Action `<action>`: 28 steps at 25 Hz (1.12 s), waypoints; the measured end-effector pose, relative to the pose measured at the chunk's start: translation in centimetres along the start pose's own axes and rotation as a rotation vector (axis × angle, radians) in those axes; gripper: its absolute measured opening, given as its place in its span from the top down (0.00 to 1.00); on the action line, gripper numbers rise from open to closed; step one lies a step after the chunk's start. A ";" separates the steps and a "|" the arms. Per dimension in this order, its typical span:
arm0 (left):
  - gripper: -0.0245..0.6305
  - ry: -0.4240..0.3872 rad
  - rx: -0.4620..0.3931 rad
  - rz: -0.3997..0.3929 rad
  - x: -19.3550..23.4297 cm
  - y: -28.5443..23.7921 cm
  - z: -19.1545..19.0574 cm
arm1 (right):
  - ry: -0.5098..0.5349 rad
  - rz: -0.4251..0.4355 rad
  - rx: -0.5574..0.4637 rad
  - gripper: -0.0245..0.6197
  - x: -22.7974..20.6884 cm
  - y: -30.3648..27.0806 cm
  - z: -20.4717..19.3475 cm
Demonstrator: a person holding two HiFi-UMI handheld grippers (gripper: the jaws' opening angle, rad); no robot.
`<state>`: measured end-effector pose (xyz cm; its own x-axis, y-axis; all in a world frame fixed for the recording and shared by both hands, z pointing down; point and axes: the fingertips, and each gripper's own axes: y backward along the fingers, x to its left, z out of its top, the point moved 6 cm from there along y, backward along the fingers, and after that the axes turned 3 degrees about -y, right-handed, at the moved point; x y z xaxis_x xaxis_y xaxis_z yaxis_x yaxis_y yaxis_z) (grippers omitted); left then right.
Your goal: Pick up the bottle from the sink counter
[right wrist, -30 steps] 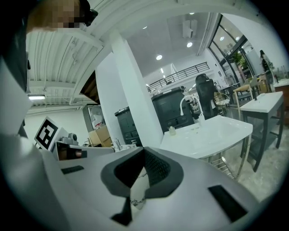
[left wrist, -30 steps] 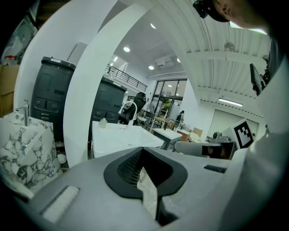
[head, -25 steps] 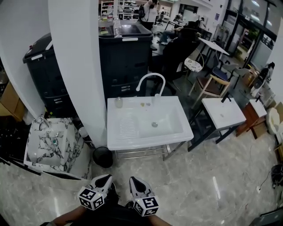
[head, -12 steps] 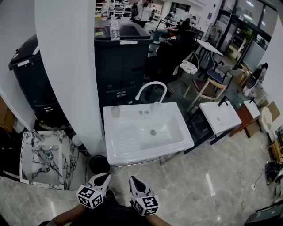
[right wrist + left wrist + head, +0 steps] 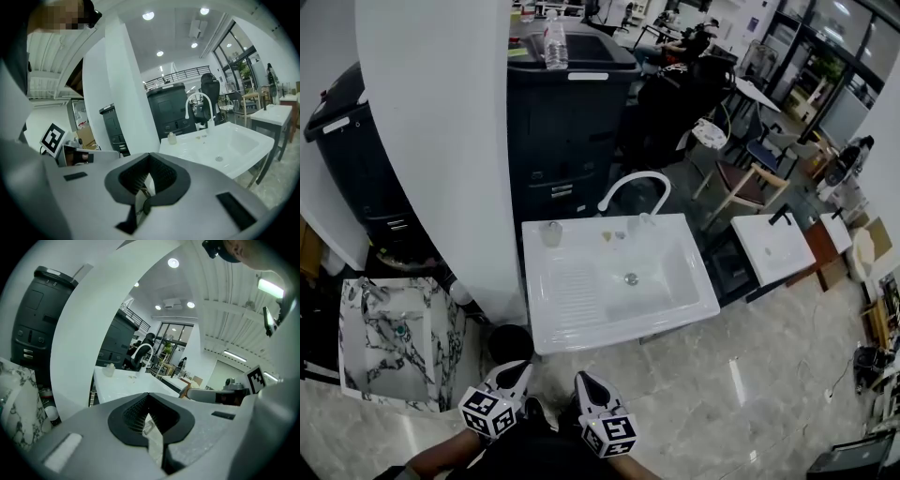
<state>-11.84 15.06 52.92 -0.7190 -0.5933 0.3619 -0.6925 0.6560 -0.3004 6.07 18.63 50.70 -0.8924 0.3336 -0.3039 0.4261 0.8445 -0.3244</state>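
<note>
Jaws on the left gripper [image 5: 149,401] are pressed together with nothing between them, and the right gripper [image 5: 149,159] is likewise closed and empty.

The head view alone shows both grippers together, held low and side by side. The white sink counter [image 5: 581,323] lies well ahead of them. The bottle [image 5: 550,232], small and squat, stands upright at the counter's far-left corner, ahead of the left gripper and to the left of the curved faucet [image 5: 633,187]. Only this view shows a taller water bottle [image 5: 554,42] on top of the dark copier [image 5: 572,103] beyond the sink, and a marbled basin [image 5: 389,337] off to the left gripper's left.

The left gripper view sees the counter nearly edge-on, with the bottle just past its near edge. The right gripper view looks down into the bowl and shows the drain [image 5: 218,159]. Both gripper views show ceiling lights [image 5: 148,16], which the head view does not.

No brand or label can be read. The white strip on the copier is too small to read, and the grippers' cubes carry only black-and-white square markers.
</note>
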 end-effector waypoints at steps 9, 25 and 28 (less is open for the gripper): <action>0.96 0.006 -0.041 0.081 1.5 -3.3 2.7 | -0.008 0.079 -0.001 0.95 -2.9 -4.8 2.3; 0.96 -0.040 -0.156 0.206 1.6 -12.2 8.2 | -0.001 0.204 -0.004 0.95 -12.0 -11.2 7.6; 0.96 -0.072 -0.176 0.236 2.9 -13.0 9.5 | -0.009 0.191 -0.003 0.95 -13.3 -12.0 8.2</action>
<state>-5.46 0.37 49.50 -0.8654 -0.4425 0.2353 -0.4896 0.8466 -0.2087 14.00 0.62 51.32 -0.7942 0.4839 -0.3676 0.5869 0.7676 -0.2575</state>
